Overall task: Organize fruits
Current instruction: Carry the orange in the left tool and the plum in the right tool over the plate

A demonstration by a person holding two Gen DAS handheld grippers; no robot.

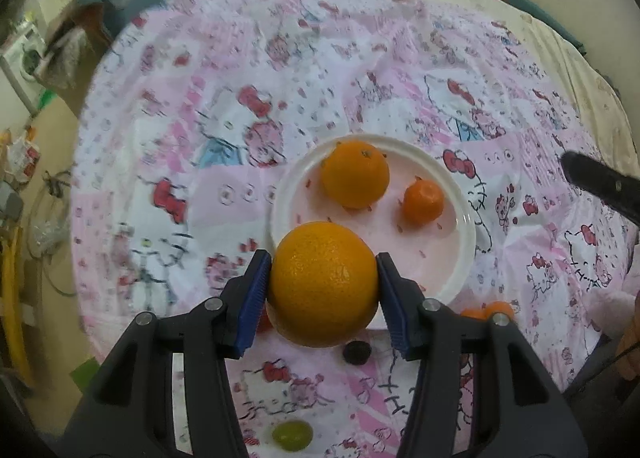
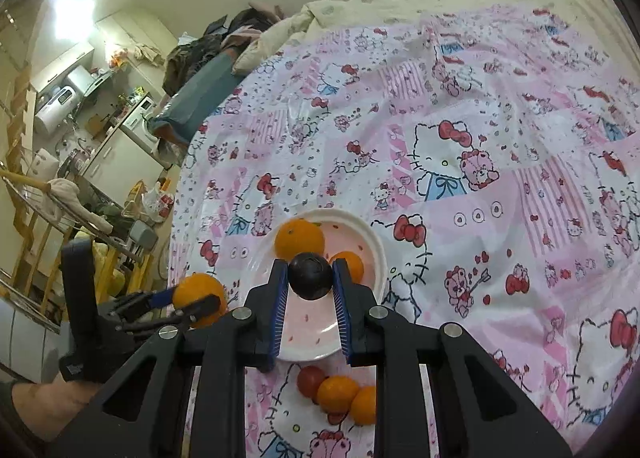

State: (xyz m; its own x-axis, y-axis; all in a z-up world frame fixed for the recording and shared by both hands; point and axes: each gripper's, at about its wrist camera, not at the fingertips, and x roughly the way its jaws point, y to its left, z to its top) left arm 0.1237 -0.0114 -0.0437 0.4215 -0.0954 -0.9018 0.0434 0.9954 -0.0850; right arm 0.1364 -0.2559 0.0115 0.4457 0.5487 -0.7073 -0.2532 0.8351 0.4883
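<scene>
1. Left wrist view. The left claw (image 1: 323,290) pinches a large orange (image 1: 323,284) between its blue pads (image 1: 253,304), which touch both flanks. The fruit hangs over the plate (image 1: 466,236) rim at about 7 o'clock.
2. The plate already carries a second orange (image 1: 355,174) near 12 o'clock and a small mandarin (image 1: 423,202) at 3 o'clock; the two are apart. The plate sits on a patterned cloth (image 1: 208,106) over the bed.
3. Loose items on the cloth: a dark grape (image 1: 356,352) just below the held orange, a green grape (image 1: 292,435) at 6 o'clock, and small orange fruits (image 1: 486,312) partly hidden behind the claw's right finger.
4. Right wrist view. The right claw (image 2: 310,278) pinches a dark round fruit (image 2: 310,276) at the fingertips, above the plate (image 2: 378,254). The left claw (image 2: 192,304) shows at 9 o'clock with its orange (image 2: 198,296), beside the plate rim.
5. Still unsorted, near 6 o'clock: a red fruit (image 2: 310,380) touching two small mandarins (image 2: 348,396).
6. Risks, as judged:
   - The dark fruit is held only at the tips; a slight tilt may let it slip and roll.
   - If released on the rim, the large orange could tip the plate or roll onto the cloth.
   - Both claws converge on one plate; collision is possible.
   - The soft bedding gives the plate poor support.
</scene>
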